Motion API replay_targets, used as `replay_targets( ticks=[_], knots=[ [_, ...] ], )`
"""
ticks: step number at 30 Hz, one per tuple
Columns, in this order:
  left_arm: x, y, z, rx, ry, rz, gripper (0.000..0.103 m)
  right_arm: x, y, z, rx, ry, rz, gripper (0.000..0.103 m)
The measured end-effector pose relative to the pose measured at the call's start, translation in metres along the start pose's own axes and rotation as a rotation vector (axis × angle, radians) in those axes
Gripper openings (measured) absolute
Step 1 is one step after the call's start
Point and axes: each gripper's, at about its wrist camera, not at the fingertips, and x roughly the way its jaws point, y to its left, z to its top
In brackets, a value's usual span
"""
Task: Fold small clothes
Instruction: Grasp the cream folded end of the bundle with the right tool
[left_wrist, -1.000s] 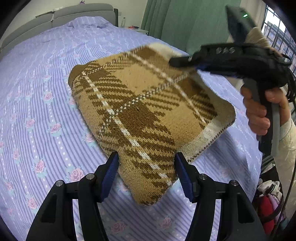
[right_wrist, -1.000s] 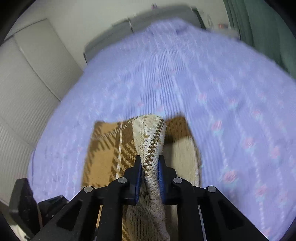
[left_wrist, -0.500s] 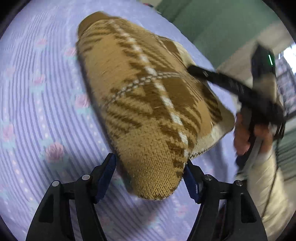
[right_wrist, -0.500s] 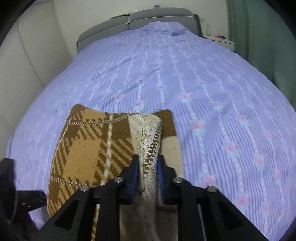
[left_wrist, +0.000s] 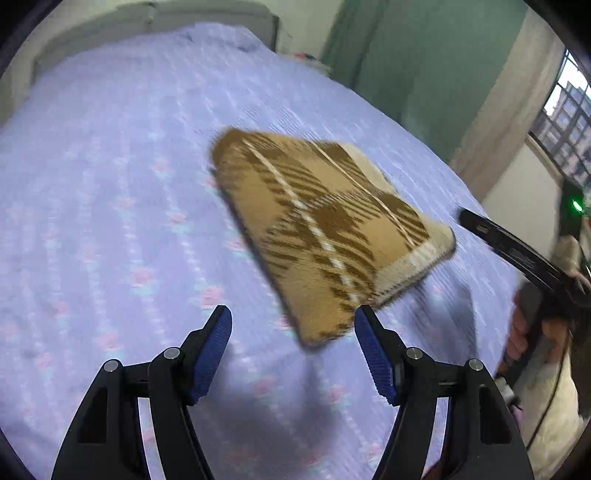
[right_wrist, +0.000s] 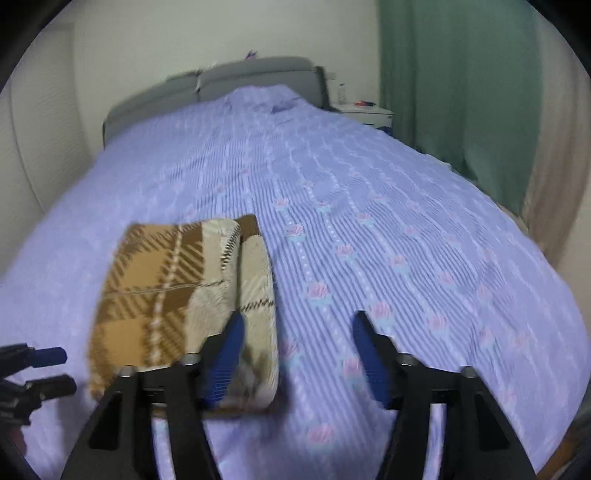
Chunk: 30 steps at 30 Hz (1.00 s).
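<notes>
Folded plaid sweater (left_wrist: 325, 229) lies on the bed (left_wrist: 110, 184); left gripper (left_wrist: 293, 354) and right gripper (right_wrist: 295, 354) gape empty beside it. Best lift both clear without snagging.

Your left wrist camera sits behind the left gripper (left_wrist: 291, 354) and looks forward and down across the bed (left_wrist: 110, 184), toward the headboard and the green curtain (left_wrist: 424, 74); the folded knit (left_wrist: 325, 229) lies close in front, a little to the right. Your right wrist camera sits behind the right gripper (right_wrist: 297, 354) and faces along the bed (right_wrist: 369, 203) to the headboard, with the folded knit (right_wrist: 166, 295) near on its left. Both views share the knit, the bed and the curtain (right_wrist: 454, 81), and each sees the other gripper at its edge.
</notes>
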Motion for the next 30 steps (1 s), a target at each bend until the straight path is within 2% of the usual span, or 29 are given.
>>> replay_targets(
  ticks=[1,3,6,8,12,17,21,23,25,28,30],
  knots=[
    [-0.009,0.002,-0.003,0.008,-0.026,0.056,0.071,-0.011,-0.003,-0.004,0.04,-0.032,-0.011,0.083],
    [-0.023,0.004,-0.005,0.04,-0.075,0.149,0.076,-0.028,-0.005,-0.013,0.111,-0.081,-0.026,0.094],
    [-0.041,0.003,-0.008,0.07,-0.125,0.211,0.083,-0.039,0.004,-0.02,0.161,-0.111,-0.012,0.095],
    [-0.046,0.006,-0.005,0.056,-0.14,0.201,0.083,-0.035,0.012,-0.021,0.175,-0.108,0.003,0.095],
    [-0.047,0.007,0.007,0.031,-0.135,0.115,0.083,-0.018,0.019,-0.021,0.235,-0.092,0.034,0.095],
    [-0.038,-0.007,0.02,0.048,-0.136,0.103,0.083,0.019,0.014,-0.027,0.359,-0.003,0.059,0.095],
    [-0.03,-0.011,0.018,0.057,-0.126,0.11,0.083,0.035,0.004,-0.036,0.438,-0.013,0.025,0.095],
    [-0.024,-0.01,0.018,0.053,-0.112,0.106,0.083,0.046,0.002,-0.037,0.443,-0.001,0.059,0.095],
    [-0.019,-0.007,0.015,0.045,-0.099,0.109,0.083,0.057,0.0,-0.042,0.464,0.047,0.108,0.095],
    [-0.015,-0.004,0.011,0.043,-0.082,0.099,0.083,0.053,-0.002,-0.049,0.506,0.033,0.127,0.095],
    [-0.014,-0.002,0.008,0.04,-0.079,0.102,0.083,0.036,0.0,-0.046,0.492,-0.039,0.137,0.095]
  ],
)
